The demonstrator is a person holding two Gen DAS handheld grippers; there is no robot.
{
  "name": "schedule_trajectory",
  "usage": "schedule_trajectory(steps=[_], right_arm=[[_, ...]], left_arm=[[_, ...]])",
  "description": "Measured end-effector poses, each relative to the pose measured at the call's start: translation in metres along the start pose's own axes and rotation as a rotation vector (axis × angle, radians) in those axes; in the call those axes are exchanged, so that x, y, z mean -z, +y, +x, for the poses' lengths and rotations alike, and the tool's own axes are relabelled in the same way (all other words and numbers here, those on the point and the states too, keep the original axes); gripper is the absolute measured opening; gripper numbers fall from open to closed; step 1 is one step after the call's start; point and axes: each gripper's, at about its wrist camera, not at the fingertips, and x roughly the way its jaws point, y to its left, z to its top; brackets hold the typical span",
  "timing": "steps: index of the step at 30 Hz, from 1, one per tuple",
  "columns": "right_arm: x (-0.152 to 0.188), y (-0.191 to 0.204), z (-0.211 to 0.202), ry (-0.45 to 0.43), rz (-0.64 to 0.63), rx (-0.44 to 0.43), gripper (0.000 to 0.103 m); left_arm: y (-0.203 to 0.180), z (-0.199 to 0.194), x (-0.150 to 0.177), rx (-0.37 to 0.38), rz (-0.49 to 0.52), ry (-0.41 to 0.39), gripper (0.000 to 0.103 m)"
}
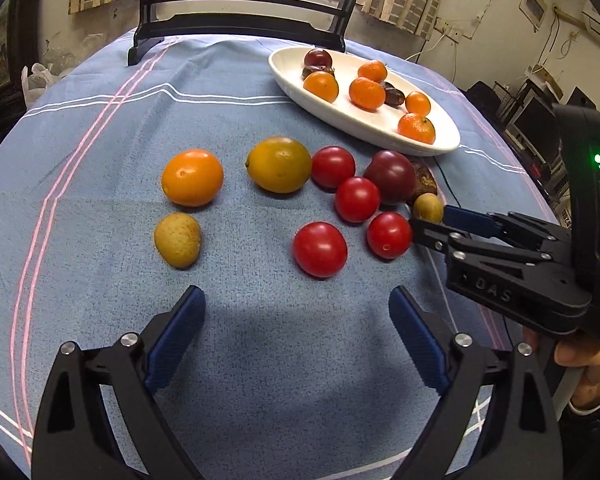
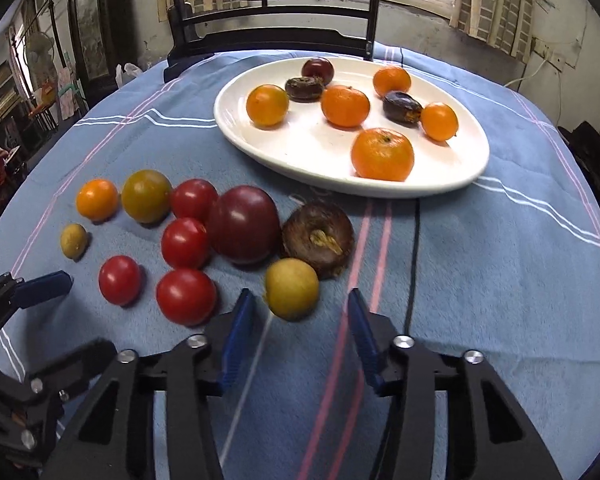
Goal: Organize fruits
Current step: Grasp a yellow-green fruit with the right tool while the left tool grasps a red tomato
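Observation:
A white oval plate [image 2: 292, 160] [image 1: 364, 126] holds several small oranges, two brown water chestnuts and a dark plum. On the blue cloth lie several red tomatoes [image 2: 186, 296] [image 1: 320, 249], a dark red plum [image 2: 244, 224] [image 1: 392, 176], a brown water chestnut [image 2: 318, 240], two orange fruits [image 1: 192, 177] [image 1: 279, 165] and two small yellow-green fruits [image 2: 292, 288] [image 1: 178, 239]. My right gripper [image 2: 300, 344] [image 1: 430, 220] is open, its tips just short of the nearer yellow-green fruit. My left gripper [image 1: 298, 332] is open and empty, short of the tomatoes.
A dark wooden chair [image 2: 268, 36] stands behind the round table. A black cable [image 2: 414, 264] runs across the cloth from under the plate. The table edge curves close on the left and right.

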Motion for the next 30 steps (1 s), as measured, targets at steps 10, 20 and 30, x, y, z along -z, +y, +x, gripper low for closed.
schedule_trajectory(steps=[10,20,30], right_arm=[[0.009,-0.002,-0.013,-0.042,-0.005,-0.028,0.027],[0.012,-0.032,-0.029,-0.104,0.059,-0.037,0.027],[0.01,-0.029,-0.04,-0.147,0.025,-0.031,0.027]], left_arm=[[-0.007,0.003,-0.004,-0.04,0.035,0.012,0.077],[-0.026,0.02,-0.019,-0.14,0.115,0.009,0.055],[-0.038,0.015,-0.019,-0.072,0.122,0.028,0.028]])
